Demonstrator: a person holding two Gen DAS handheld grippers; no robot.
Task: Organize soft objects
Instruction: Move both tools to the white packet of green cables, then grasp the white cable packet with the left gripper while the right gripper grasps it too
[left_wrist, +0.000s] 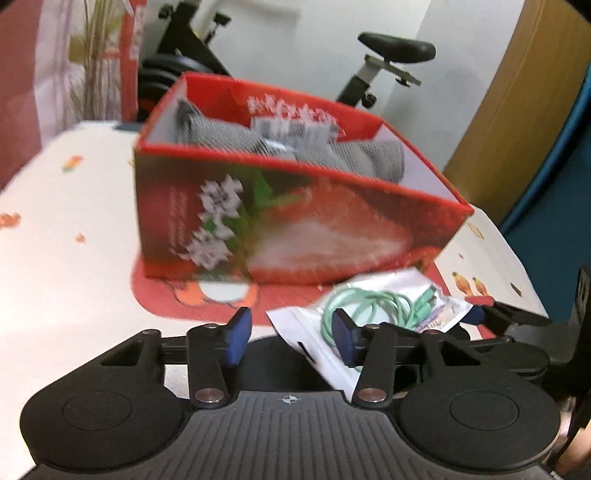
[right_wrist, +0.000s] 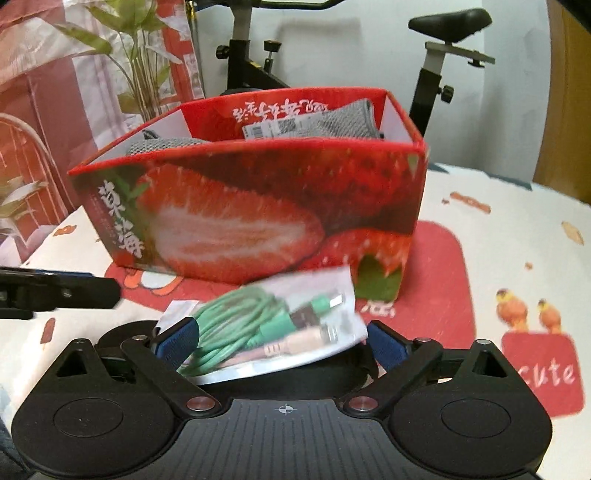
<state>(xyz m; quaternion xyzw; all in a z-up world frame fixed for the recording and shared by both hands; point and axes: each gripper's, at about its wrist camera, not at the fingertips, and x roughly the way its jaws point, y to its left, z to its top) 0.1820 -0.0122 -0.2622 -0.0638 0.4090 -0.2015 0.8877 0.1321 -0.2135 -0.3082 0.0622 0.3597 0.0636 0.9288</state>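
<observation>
A red strawberry-print box (left_wrist: 295, 225) (right_wrist: 258, 214) stands on the table with grey knit cloths (left_wrist: 229, 133) (right_wrist: 332, 122) inside. A clear bag with a coiled green cable (right_wrist: 266, 325) (left_wrist: 384, 306) lies in front of the box. My right gripper (right_wrist: 280, 341) is wide open with the bag between its blue pads, apart from them. My left gripper (left_wrist: 291, 338) is open and empty, just left of the bag; the bag's corner lies by its right pad. The right gripper's tip shows in the left wrist view (left_wrist: 495, 314).
A white tablecloth (left_wrist: 66, 266) with red patches (right_wrist: 443, 280) covers the table. An exercise bike (right_wrist: 436, 48) and a plant (right_wrist: 140, 66) stand behind. A brown door (left_wrist: 517, 103) is at the right.
</observation>
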